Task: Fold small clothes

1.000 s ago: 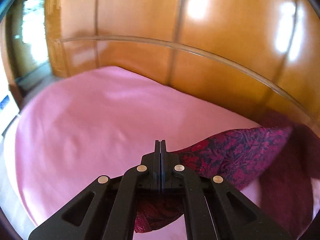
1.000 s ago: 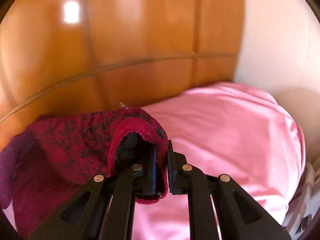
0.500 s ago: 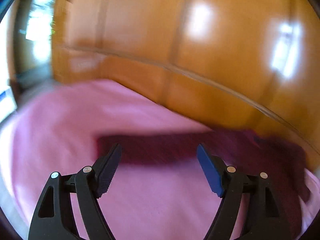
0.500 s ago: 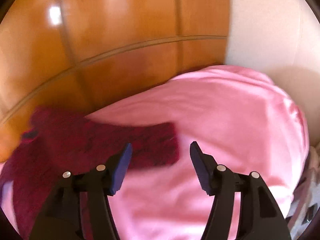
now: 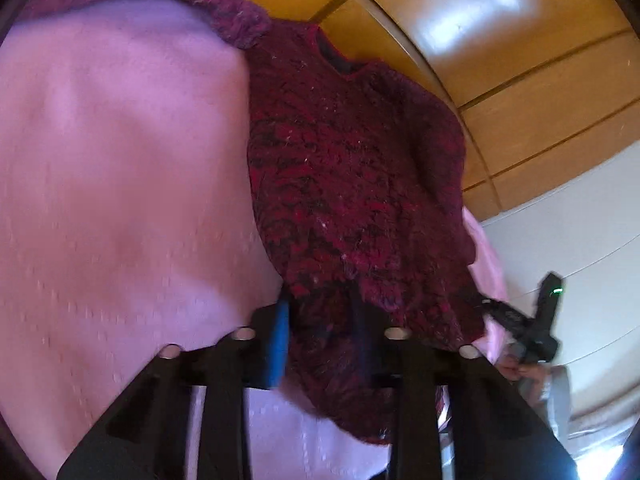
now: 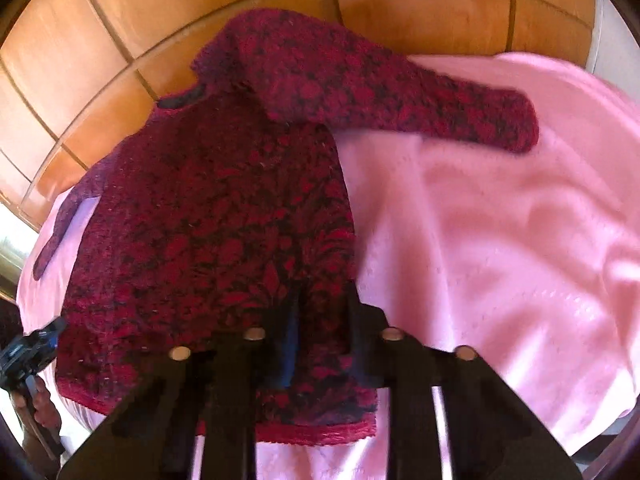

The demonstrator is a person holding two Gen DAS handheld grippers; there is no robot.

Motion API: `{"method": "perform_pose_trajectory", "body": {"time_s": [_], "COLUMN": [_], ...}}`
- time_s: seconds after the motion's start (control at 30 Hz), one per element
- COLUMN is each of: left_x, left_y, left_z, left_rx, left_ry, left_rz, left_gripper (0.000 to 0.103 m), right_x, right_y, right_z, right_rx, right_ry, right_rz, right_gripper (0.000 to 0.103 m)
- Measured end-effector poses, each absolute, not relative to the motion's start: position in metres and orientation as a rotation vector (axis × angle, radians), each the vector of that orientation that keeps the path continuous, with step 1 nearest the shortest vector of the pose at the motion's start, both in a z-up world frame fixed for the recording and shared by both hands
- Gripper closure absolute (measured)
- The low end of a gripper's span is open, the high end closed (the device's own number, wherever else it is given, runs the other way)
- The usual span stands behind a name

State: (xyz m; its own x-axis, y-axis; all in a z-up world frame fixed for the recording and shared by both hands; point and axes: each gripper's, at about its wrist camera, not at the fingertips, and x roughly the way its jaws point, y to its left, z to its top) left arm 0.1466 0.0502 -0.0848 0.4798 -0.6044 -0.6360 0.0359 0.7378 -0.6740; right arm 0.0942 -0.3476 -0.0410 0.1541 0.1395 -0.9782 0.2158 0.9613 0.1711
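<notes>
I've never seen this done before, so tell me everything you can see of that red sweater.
The sweater looks like a fuzzy knit, dark red mottled with black, with a dark neckline and a plain red hem. It lies flat on a pink sheet, one sleeve stretched sideways. Both grippers, left and right, have just been closing, hem fabric between their jaws.

No text, label, brand, number or sign can be read in either wrist view.
</notes>
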Motion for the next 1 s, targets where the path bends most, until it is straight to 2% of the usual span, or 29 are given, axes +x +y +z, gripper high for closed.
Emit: {"method": "perform_pose_trajectory", "body": {"time_s": [0.17,0.23,0.3,0.37,0.47,0.57,0.67,0.7,0.73,0.77,0.8,0.83,0.87,1.0], "left_x": [0.142,0.139,0.13,0.118,0.088,0.068,0.063,0.061,0.067,0.07,0.068,0.07,0.069,0.087], "left_y": [0.049,0.058,0.071,0.082,0.094,0.092,0.106,0.108,0.108,0.109,0.11,0.109,0.108,0.1], "left_z": [-0.021,0.009,0.033,0.045,0.037,0.003,-0.03,-0.035,-0.041,-0.046,-0.05,-0.052,-0.053,-0.067], "left_rx": [-0.497,-0.456,-0.404,-0.355,-0.303,-0.264,-0.392,-0.42,-0.45,-0.488,-0.508,-0.53,-0.547,-0.597], "left_ry": [0.898,0.854,0.824,0.819,0.856,0.939,0.973,0.971,0.973,0.972,0.967,0.957,0.949,0.952], "left_rz": [-0.427,-0.422,-0.413,-0.407,-0.408,-0.38,-0.36,-0.353,-0.359,-0.362,-0.356,-0.349,-0.346,-0.337], "left_gripper": [0.09,0.092,0.096,0.103,0.103,0.103,0.103,0.103,0.101,0.088,0.079,0.059,0.049,0.048], "right_x": [0.106,0.105,0.097,0.083,0.047,0.01,-0.008,-0.013,-0.015,-0.015,-0.013,-0.011,-0.008,0.011], "right_y": [-0.333,-0.328,-0.318,-0.305,-0.287,-0.282,-0.3,-0.307,-0.311,-0.315,-0.319,-0.324,-0.325,-0.327], "right_z": [0.008,0.033,0.061,0.074,0.074,0.042,0.018,0.013,0.013,0.012,0.01,0.008,0.007,-0.015], "right_rx": [0.209,0.222,0.24,0.25,0.232,0.274,0.368,0.402,0.419,0.442,0.453,0.453,0.455,0.479], "right_ry": [1.322,1.271,1.214,1.193,1.241,1.348,1.395,1.399,1.398,1.391,1.379,1.371,1.369,1.375], "right_rz": [0.003,0.039,0.098,0.145,0.191,0.181,0.097,0.062,0.048,0.031,0.016,-0.002,-0.011,-0.022], "right_gripper": [0.091,0.096,0.103,0.103,0.103,0.103,0.096,0.089,0.082,0.063,0.05,0.05,0.051,0.052]}}
